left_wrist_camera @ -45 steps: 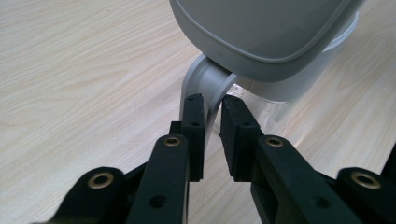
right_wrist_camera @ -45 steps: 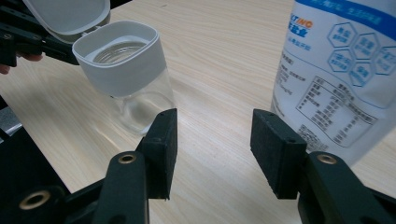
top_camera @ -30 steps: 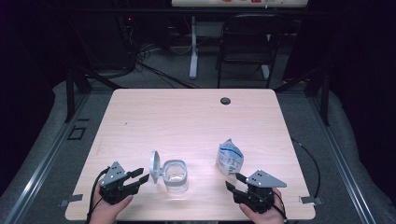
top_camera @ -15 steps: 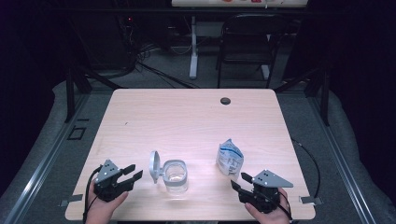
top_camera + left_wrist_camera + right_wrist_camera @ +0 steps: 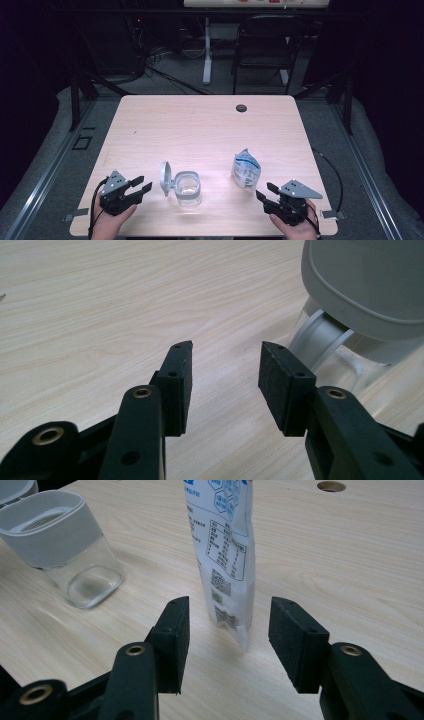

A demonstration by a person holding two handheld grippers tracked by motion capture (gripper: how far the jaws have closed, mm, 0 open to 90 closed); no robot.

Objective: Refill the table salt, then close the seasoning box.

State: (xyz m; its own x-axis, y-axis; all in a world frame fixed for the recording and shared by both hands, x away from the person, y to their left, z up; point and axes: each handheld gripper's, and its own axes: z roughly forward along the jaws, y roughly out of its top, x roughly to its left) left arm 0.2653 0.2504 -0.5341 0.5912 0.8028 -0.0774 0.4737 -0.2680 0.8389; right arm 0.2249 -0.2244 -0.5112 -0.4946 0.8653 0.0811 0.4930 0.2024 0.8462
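Right gripper view | right gripper (image 5: pixel 227 625) jaws spread, empty | pouch (image 5: pixel 225 550) upright, light, soft, crushable: pinch mid-body gently | left gripper (image 5: pixel 225 372) spread beside jar (image 5: pixel 350 340)

light: table (image 5: pixel 200 130) bright and even from overhead, surroundings near black | glare: pale sheen mid-tabletop | shadows: faint, soft under clear jar (image 5: pixel 187 189) and pouch (image 5: pixel 246 169) | focus: high view soft, low detail; gripper views sharp on the jaws, jar lid (image 5: pixel 370 280) blurred up close
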